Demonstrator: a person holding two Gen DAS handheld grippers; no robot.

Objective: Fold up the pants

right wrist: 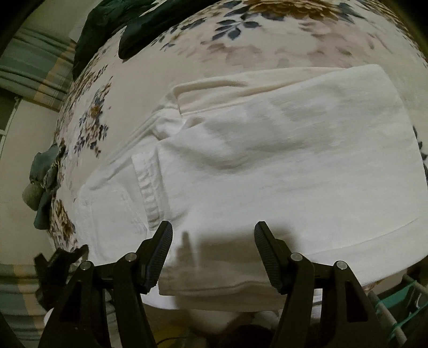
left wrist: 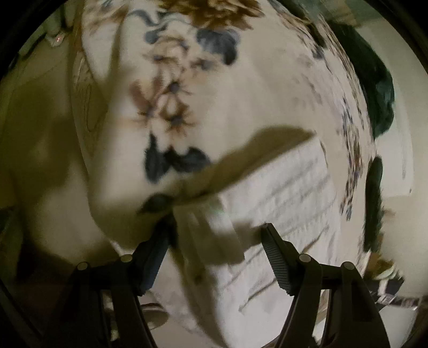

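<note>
White pants [right wrist: 267,160] are seen lying folded on a floral blanket [right wrist: 214,40], the cloth doubled over with a ribbed waistband [right wrist: 149,192] and a pocket exposed at the left end. In the right wrist view the long axis is seen running left to right, the waistband end pointed left and the folded end pointed right. The near hem is found just beyond the right gripper [right wrist: 212,230], whose jaws are held apart over the cloth with nothing between them. Bare blanket is left beyond the pants on the far side; dark green cloth [right wrist: 107,24] is bunched at the blanket's far-left edge. In the blurred left wrist view the pants [left wrist: 281,192] are seen below the blanket [left wrist: 240,93], and the left gripper [left wrist: 215,227] is spread open above the cloth.
</note>
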